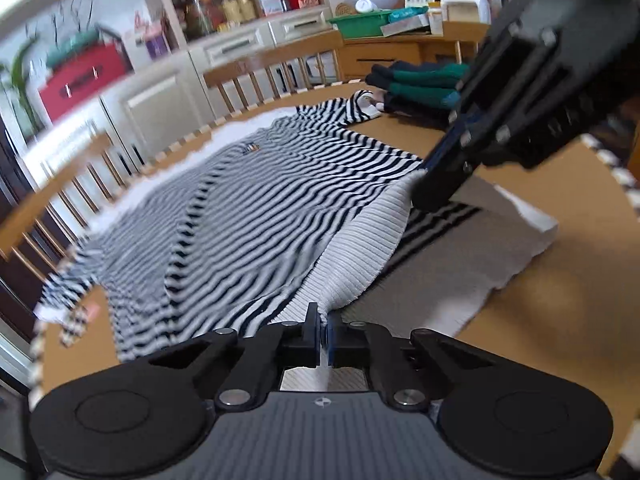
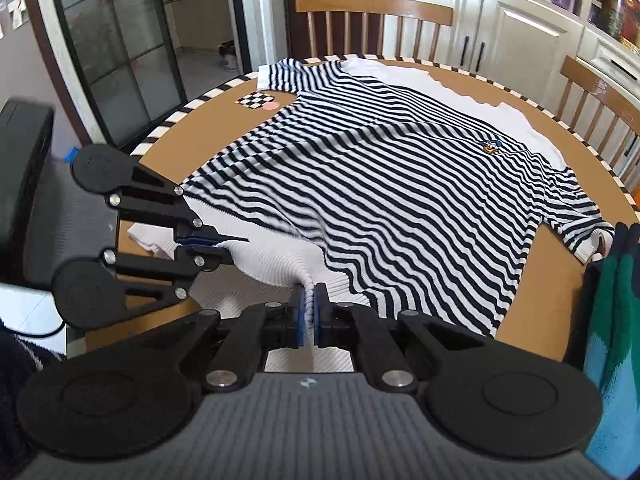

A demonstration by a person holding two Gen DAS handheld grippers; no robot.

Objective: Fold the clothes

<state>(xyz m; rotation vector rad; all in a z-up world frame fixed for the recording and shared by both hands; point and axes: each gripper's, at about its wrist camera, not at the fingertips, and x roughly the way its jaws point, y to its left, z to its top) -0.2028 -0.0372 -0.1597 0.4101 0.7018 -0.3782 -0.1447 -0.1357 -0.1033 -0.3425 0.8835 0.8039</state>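
The striped shirt (image 2: 392, 184) lies flat on the round tabletop (image 2: 532, 280), spread out so it can be folded; its white ribbed hem is at the near edge, at 6 o'clock in both views. The right tool (image 2: 308, 308) is closed tight on a bunch of that hem; the left tool (image 1: 323, 332) is closed on the hem too, a little way along. I think both tools pinch the hem so the bottom of the shirt can be lifted and laid over the top part; the hem already rises off the tabletop between them.

The right view shows the whole shirt, the small duck badge (image 2: 491, 146) at 2 o'clock and the checked card (image 2: 256, 101) at 11 o'clock; the left view is blurry but shows the folded green and dark clothes (image 1: 416, 84) stacked at 1 o'clock, so some folding looks done.
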